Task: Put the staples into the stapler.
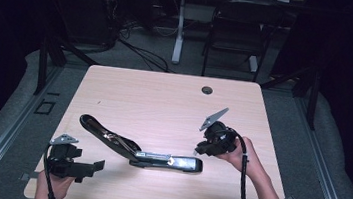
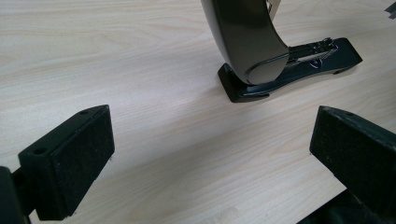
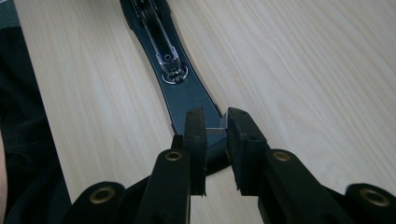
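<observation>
Two grippers: the left gripper [image 1: 87,167] sits at the table's near-left corner; the right gripper [image 1: 197,151] sits at near right, just past the stapler's front end.
Left hand pose: the hand [image 1: 54,182] comes in over the near edge, gripper level, jaws pointing right toward the stapler.
Left jaws: spread wide, nothing between them, bare wood [image 2: 187,158] below.
Right hand pose: the hand [image 1: 241,154] holds its gripper tilted down and leftward, forearm running in from the bottom right.
Right jaws: drawn nearly together on a small silvery piece [image 3: 215,134], above the base tip.
Stapler [image 1: 157,159]: black, lying opened on the near middle of the table, base flat, top arm [image 1: 105,134] swung up and back to the left.
Open room: the far half of the table [image 1: 165,93] is bare wood, apart from a cable hole [image 1: 207,90].
Edges: the stapler lies near the front edge; the left gripper is almost over it.
</observation>
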A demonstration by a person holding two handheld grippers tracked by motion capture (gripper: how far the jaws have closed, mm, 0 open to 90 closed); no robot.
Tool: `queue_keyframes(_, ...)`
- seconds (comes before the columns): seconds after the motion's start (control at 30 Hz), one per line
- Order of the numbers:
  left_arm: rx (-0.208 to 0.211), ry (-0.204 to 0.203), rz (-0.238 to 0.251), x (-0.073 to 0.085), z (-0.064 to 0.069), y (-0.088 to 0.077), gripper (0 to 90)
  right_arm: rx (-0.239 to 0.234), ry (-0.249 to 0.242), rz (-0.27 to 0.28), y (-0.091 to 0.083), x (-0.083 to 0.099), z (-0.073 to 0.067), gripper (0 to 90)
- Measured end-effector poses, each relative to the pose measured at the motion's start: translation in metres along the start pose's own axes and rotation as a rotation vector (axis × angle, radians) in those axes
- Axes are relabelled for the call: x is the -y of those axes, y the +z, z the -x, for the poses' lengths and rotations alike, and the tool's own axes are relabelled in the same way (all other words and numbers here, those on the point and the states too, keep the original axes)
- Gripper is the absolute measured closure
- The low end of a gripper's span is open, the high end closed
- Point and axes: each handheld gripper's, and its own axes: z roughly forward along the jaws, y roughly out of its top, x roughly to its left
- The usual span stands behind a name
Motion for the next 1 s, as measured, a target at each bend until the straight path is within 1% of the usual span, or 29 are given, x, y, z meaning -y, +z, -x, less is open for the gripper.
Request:
queue_keyframes(0.03, 0.001, 0.000, -0.001, 0.000, 0.000, 0.000, 0.1, -0.018, -0.007, 0.001, 0.002, -0.003, -0.001, 78.6)
queue_keyframes(0.07, 0.001, 0.001, -0.001, 0.000, 0.000, 0.000, 0.1, -0.021, -0.009, 0.003, 0.003, -0.004, -0.001, 78.6)
queue_keyframes(0.1, 0.002, 0.002, -0.001, 0.000, 0.000, 0.000, 0.1, -0.061, -0.025, -0.052, 0.000, -0.008, 0.000, 78.6)
queue_keyframes(0.2, 0.002, 0.003, 0.000, 0.000, 0.000, 0.000, 0.1, -0.067, -0.041, -0.048, 0.003, -0.012, -0.002, 78.6)
queue_keyframes(0.3, 0.001, 0.005, 0.001, 0.000, 0.000, 0.000, 0.1, -0.075, -0.063, -0.051, 0.005, -0.018, -0.004, 78.6)
queue_keyframes(0.33, 0.002, 0.005, 0.002, 0.000, 0.000, 0.000, 0.1, -0.073, -0.079, -0.054, 0.006, -0.020, -0.004, 78.6)
queue_keyframes(0.4, 0.003, 0.005, 0.003, 0.000, 0.000, 0.000, 0.1, -0.077, -0.090, -0.053, 0.008, -0.024, -0.006, 78.6)
queue_keyframes(0.5, 0.003, 0.005, 0.004, 0.000, 0.000, 0.000, 0.1, -0.078, -0.131, -0.069, 0.013, -0.030, -0.010, 78.6)
queue_keyframes(0.53, 0.003, 0.005, 0.004, 0.000, 0.000, 0.000, 0.1, -0.075, -0.138, -0.068, 0.015, -0.031, -0.011, 78.6)
queue_keyframes(0.77, 0.002, 0.009, 0.001, 0.000, 0.000, 0.000, 0.1, -0.093, -0.173, -0.069, 0.024, -0.039, -0.017, 78.5)
queue_keyframes(0.87, 0.003, 0.009, 0.000, 0.000, 0.000, 0.000, 0.1, -0.095, -0.198, -0.080, 0.027, -0.044, -0.019, 78.5)
queue_keyframes(0.9, 0.002, 0.009, 0.000, 0.000, 0.000, 0.000, 0.1, -0.096, -0.194, -0.074, 0.028, -0.044, -0.020, 78.5)
queue_keyframes(1.0, 0.003, 0.009, -0.001, 0.000, 0.000, 0.000, 0.1, -0.102, -0.212, -0.082, 0.030, -0.047, -0.021, 78.5)
